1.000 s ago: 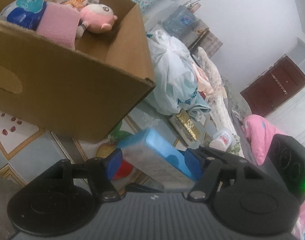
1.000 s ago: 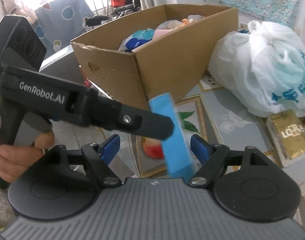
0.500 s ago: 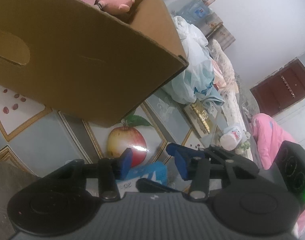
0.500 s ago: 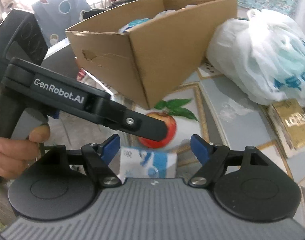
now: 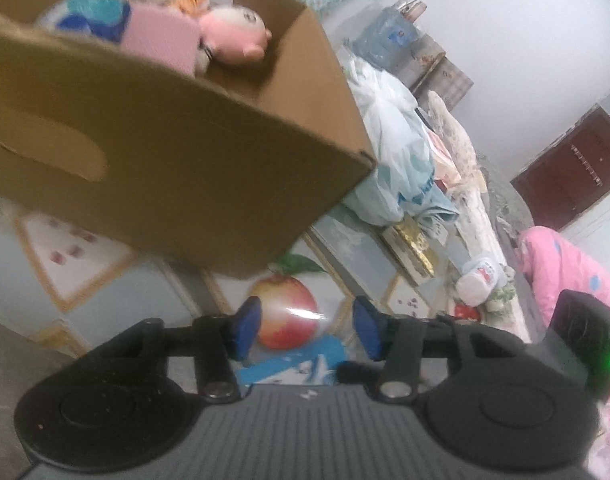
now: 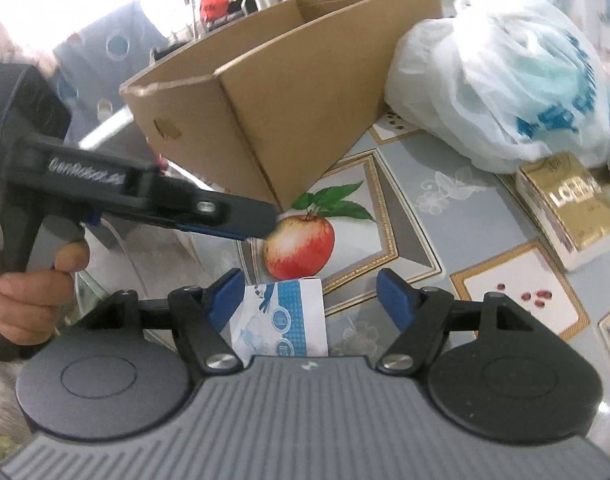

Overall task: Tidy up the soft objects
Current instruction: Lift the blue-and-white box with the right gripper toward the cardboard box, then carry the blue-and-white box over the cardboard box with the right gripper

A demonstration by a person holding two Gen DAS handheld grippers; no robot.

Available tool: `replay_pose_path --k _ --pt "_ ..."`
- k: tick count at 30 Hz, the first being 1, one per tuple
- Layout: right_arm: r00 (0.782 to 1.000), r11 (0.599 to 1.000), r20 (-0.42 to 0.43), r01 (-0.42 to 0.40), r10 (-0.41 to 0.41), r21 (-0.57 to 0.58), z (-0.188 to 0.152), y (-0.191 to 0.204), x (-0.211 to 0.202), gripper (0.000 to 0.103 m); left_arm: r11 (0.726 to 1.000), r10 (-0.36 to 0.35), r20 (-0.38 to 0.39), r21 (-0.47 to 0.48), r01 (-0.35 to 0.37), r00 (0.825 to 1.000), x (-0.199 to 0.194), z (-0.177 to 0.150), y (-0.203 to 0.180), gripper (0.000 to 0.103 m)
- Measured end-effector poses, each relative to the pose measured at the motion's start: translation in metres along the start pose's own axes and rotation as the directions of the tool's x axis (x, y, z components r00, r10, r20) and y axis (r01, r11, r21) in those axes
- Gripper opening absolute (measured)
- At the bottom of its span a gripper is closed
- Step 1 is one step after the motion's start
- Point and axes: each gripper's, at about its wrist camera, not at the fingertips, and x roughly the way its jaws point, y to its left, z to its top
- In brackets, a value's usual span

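Tissue pack (image 6: 279,322), blue and white, lies flat on the tabletop (image 6: 445,216) just below both of my tongs, beside the printed apple (image 6: 299,246) and close in front of the near corner of the cardboard box (image 6: 289,92). Neither tool grips it. My left tongs (image 5: 307,326) stand wide with nothing between the blue pads, the pack showing beneath them on the patterned cloth. My right tongs (image 6: 311,294) are spread wide too, with the pack's upper edge lying in the gap but touching neither pad that I can make out.

Inside the box I see a pink plush doll (image 5: 235,36), a pink folded cloth (image 5: 161,42) and a blue-and-white packet (image 5: 91,16), so I judge the sorting well along, with this pack the piece in hand. A white plastic bag (image 6: 501,88) and a gold box (image 6: 569,200) sit further along the tabletop toward its right side; whether they belong to the job I cannot say.

My reading is that the pick-up of the pack is the step now. Next I would lower one set of tongs over the pack's short sides, squeeze until the soft wrapper gives slightly, lift above the box rim and release it into the free space near the doll.
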Motion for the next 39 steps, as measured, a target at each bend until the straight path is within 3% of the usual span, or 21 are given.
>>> replay_pose_path --k 6,9,18,21,25,31,35,39 --pt "0.991 0.976 0.042 -0.132 0.127 0.173 -0.010 -0.024 -0.022 0.073 0.996 -0.061 -0.128 0.050 0.068 0.990 -0.010 -0.006 0.012 0.065" --pt "0.987 0.958 0.031 -0.161 0.159 0.239 -0.017 -0.031 -0.023 0.069 0.992 -0.023 -0.223 0.118 0.051 0.974 0.001 -0.017 0.006 0.066" --pt "0.988 0.948 -0.058 -0.123 0.146 0.294 -0.040 -0.029 -0.009 0.056 0.978 0.066 -0.371 0.208 0.013 0.926 0.052 -0.049 0.005 0.063" --pt "0.985 0.944 -0.076 -0.123 0.153 0.305 -0.045 -0.029 -0.003 0.046 0.979 0.017 -0.397 0.192 0.065 0.918 0.060 -0.055 0.005 0.060" --pt "0.985 0.939 -0.094 -0.109 0.147 0.328 -0.052 -0.031 0.006 0.030 0.975 0.009 -0.364 0.208 0.072 0.931 0.059 -0.059 -0.002 0.057" --pt "0.987 0.937 -0.066 -0.118 0.147 0.329 -0.053 -0.030 -0.009 0.029 0.977 0.007 -0.278 0.206 0.052 0.961 0.031 -0.052 -0.012 0.048" --pt "0.982 0.930 -0.011 -0.176 0.190 0.323 -0.040 -0.020 -0.023 0.029 0.959 0.050 -0.177 0.283 0.002 0.983 -0.003 -0.044 -0.030 0.048" --pt "0.971 0.926 0.049 -0.238 0.234 0.291 -0.018 -0.008 -0.033 0.029 0.939 0.092 -0.081 0.337 -0.060 0.992 -0.038 -0.028 -0.044 0.047"
